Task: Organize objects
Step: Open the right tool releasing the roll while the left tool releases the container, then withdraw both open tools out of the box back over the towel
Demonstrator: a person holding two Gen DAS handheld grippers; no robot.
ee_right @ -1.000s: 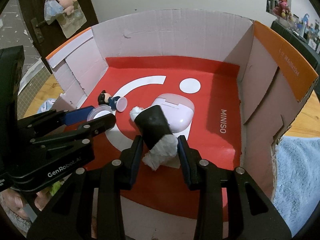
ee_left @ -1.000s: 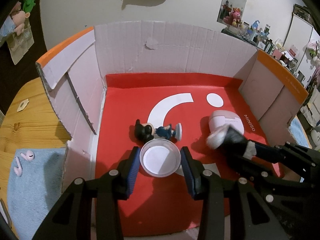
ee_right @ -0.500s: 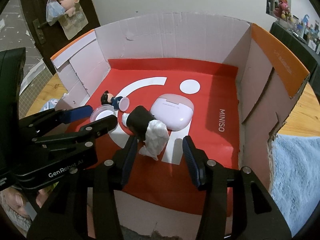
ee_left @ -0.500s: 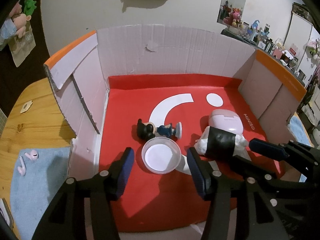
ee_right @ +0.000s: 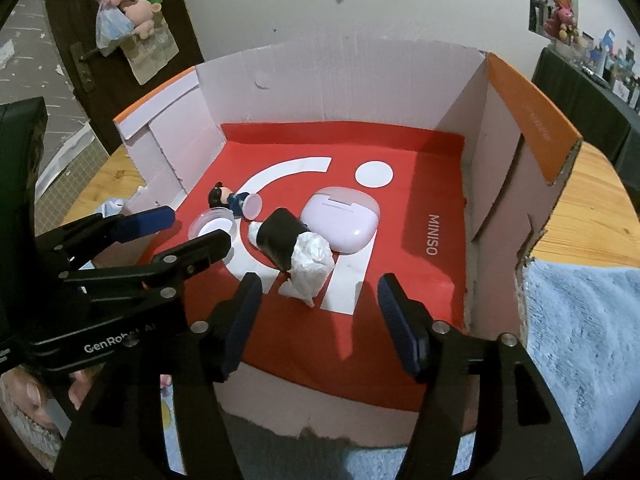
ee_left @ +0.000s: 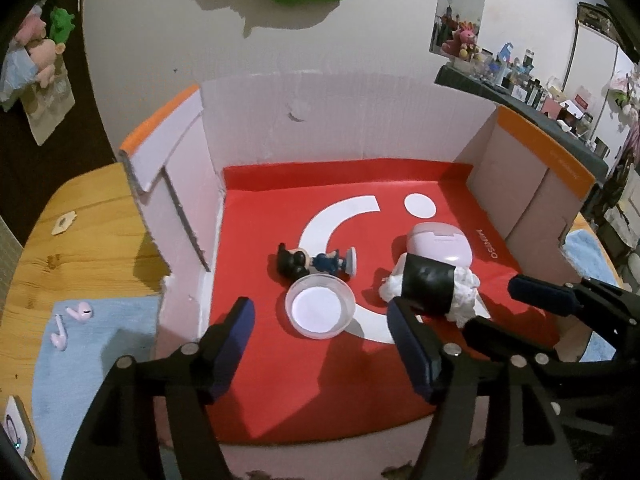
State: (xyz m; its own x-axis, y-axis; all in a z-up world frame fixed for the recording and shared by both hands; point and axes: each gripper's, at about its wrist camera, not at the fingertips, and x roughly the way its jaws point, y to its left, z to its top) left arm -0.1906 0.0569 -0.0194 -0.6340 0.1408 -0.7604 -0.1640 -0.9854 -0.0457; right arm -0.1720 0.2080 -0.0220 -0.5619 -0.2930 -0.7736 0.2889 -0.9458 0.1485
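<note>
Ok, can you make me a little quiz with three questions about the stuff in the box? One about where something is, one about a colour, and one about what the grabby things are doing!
1. Where does the small clear dish lie?
A. On the blue towel
B. On the box floor, just in front of the little figurine
C. On top of the earbud case

2. What colour is the box floor?
A. Red with white shapes
B. Plain green
C. Yellow

3. What is the right gripper doing?
A. Squeezing the earbud case
B. Gripping the black roll with white tissue
C. Open and holding nothing

Answers: 1 B, the dish sits on the red floor right by the lying figurine. 2 A, the floor is red with a white arc and dot. 3 C, its jaws have just been opening and the roll lies free beyond them.
</note>
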